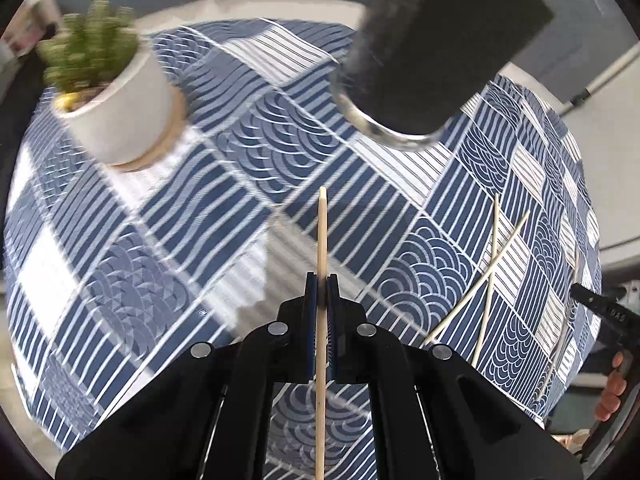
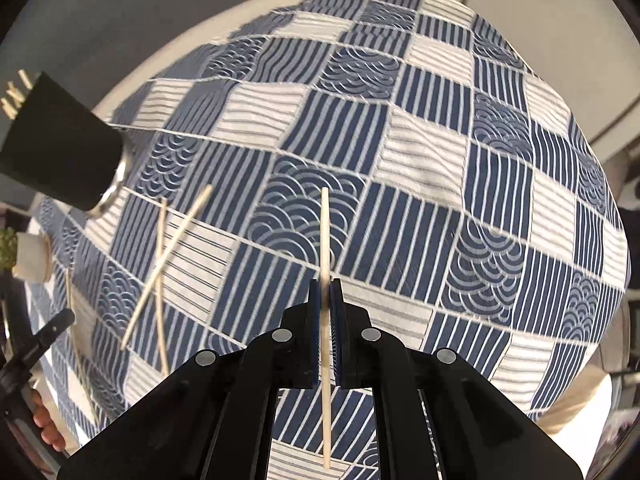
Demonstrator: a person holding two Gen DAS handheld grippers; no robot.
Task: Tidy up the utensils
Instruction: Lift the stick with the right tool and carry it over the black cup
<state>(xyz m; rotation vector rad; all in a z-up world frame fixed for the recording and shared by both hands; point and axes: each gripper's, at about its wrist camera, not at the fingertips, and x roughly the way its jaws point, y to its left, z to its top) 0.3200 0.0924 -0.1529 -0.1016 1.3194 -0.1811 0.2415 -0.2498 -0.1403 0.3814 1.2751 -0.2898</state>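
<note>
My left gripper (image 1: 322,282) is shut on a pale wooden chopstick (image 1: 322,232) that runs straight along its fingers, above the patterned cloth. My right gripper (image 2: 326,286) is shut on another chopstick (image 2: 325,232) in the same way. Two more chopsticks (image 1: 492,272) lie crossed on the cloth between the two grippers, seen also as the crossed chopsticks (image 2: 166,256) in the right wrist view. A black utensil holder (image 1: 432,40) with a metal rim stands at the back. The same holder (image 2: 60,140) shows several stick ends (image 2: 14,96) at its mouth.
A blue and white patterned tablecloth (image 1: 248,160) covers the round table. A white pot with a green plant (image 1: 120,112) stands at the left. The right gripper's body and a hand (image 1: 612,396) show at the right edge. A grey floor lies beyond the table edge.
</note>
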